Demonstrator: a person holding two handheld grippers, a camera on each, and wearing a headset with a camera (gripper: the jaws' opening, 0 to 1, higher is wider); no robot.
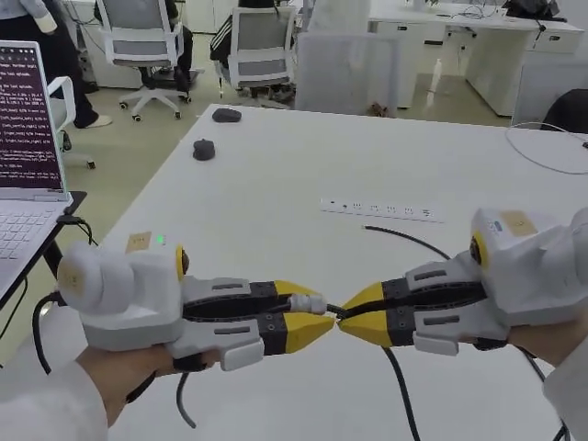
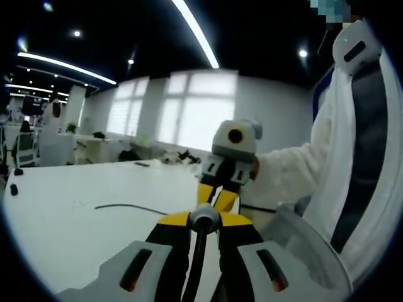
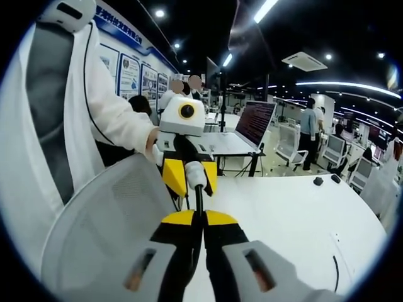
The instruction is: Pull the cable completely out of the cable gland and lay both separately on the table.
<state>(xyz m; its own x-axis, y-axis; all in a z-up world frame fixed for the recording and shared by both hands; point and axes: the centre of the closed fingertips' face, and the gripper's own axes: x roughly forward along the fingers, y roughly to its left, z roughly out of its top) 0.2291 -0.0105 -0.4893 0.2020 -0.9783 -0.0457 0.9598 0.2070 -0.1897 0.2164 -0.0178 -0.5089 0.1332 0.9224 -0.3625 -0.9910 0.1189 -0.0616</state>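
Note:
The white cable gland [image 1: 310, 301] sits between the yellow tips of my left gripper [image 1: 318, 309], which is shut on it. A black cable [image 1: 397, 381] comes out of the gland's front. My right gripper [image 1: 343, 313] is shut on that cable right beside the gland, tip to tip with the left one. In the left gripper view the gland [image 2: 204, 218] shows between the jaws of the left gripper [image 2: 204, 221], with cable trailing back toward the camera. In the right gripper view the right gripper [image 3: 195, 218] pinches the cable [image 3: 198, 198] just short of the gland [image 3: 194, 174].
A white power strip [image 1: 380, 210] lies mid-table beyond the grippers. Two dark mice [image 1: 204, 149] [image 1: 226, 115] rest at the far left of the table [image 1: 276, 184]. An open laptop [image 1: 28, 138] stands on a side stand to the left. Office chairs [image 1: 142, 46] stand behind.

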